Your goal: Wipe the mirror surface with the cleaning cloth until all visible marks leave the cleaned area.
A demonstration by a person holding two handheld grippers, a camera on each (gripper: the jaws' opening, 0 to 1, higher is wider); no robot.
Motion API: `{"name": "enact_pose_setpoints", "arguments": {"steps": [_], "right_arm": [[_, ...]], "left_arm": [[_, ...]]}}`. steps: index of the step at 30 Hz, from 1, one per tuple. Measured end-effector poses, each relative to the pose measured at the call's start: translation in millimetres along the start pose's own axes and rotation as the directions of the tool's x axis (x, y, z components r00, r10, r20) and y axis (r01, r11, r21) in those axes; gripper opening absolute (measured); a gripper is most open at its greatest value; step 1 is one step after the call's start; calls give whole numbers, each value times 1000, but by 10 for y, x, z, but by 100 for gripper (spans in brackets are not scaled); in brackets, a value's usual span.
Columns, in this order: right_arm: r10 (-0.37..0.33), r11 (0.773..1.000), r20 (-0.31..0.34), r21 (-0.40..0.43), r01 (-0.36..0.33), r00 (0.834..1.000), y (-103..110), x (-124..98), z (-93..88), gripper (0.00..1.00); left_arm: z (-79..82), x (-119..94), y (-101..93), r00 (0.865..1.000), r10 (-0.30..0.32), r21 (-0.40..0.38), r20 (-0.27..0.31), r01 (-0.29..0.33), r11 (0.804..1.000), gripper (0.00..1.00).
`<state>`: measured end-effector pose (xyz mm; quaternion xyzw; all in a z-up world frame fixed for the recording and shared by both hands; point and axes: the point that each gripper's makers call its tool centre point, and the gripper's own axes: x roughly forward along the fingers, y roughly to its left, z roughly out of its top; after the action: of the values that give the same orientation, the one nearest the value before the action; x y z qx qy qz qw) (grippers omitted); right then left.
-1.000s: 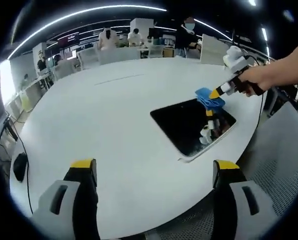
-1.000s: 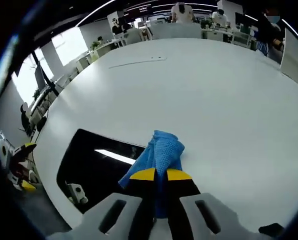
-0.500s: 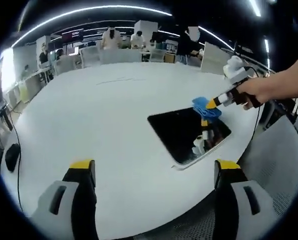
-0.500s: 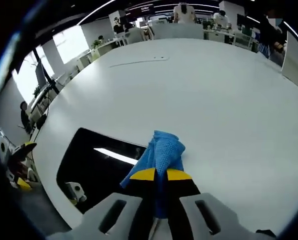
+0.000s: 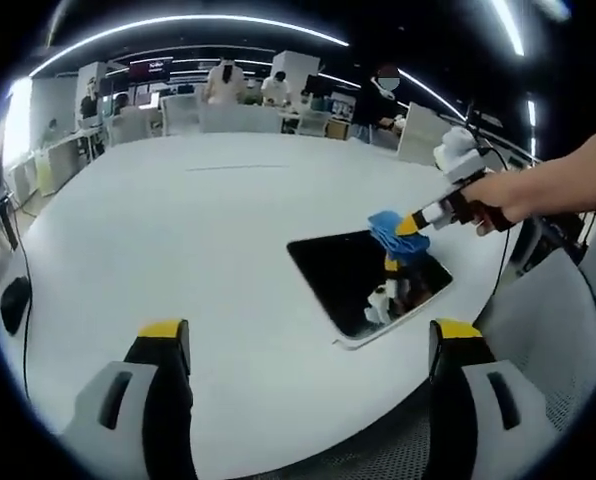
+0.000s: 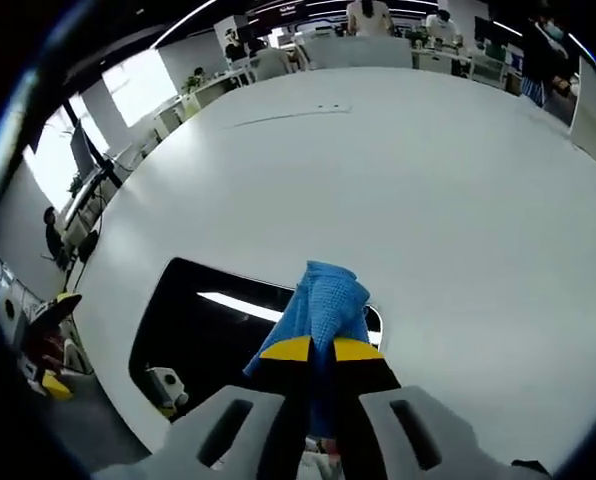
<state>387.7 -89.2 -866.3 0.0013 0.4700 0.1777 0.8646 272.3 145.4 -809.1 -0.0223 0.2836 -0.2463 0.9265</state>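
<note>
right gripper [image 6: 313, 350] and blue cloth [image 6: 325, 305] shifted further onto mirror [image 6: 218, 335]

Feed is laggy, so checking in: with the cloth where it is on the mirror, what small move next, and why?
Probably drag the right gripper, shut on the blue cloth, inward across the mirror. The cloth sits on one edge, with most of the dark glass unwiped beyond it. The left gripper is open and clear.

Cloth [image 6: 325, 304] on mirror [image 5: 363, 280], mirror on table [image 5: 178, 240]
</note>
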Motion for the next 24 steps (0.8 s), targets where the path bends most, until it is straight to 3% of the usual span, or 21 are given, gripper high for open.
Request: {"name": "enact_pose_setpoints", "arguments": {"steps": [24], "right_arm": [[36, 999, -21, -29, -36, 999, 454, 194, 157, 1]], "left_arm": [[-44, 25, 2, 1000, -6, 35, -26, 7, 999, 98]]}}
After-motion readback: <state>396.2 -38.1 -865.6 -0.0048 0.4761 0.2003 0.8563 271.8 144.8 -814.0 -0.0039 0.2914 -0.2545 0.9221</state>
